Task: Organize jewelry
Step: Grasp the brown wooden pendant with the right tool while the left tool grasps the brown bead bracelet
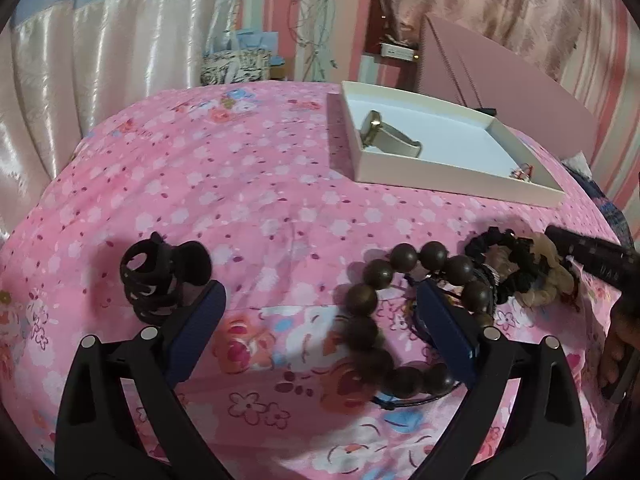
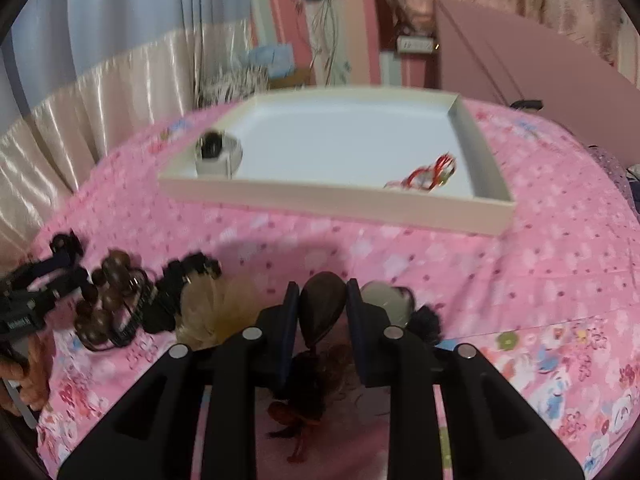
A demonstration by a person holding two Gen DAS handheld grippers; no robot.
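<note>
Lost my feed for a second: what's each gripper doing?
Left gripper: open, holding nothing, over the bead bracelet.
Right gripper: shut on a dark teardrop pendant.

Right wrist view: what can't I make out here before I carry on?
- Dark teardrop piece in the right tool: motion blur; unclear what it is.
- What hangs under it: the tool's body covers it.
- Red item in the white tray: too blurred to identify.
- Bead bracelet: smeared there; sharper in the left wrist view, where the left tool finger covers part of it.
</note>
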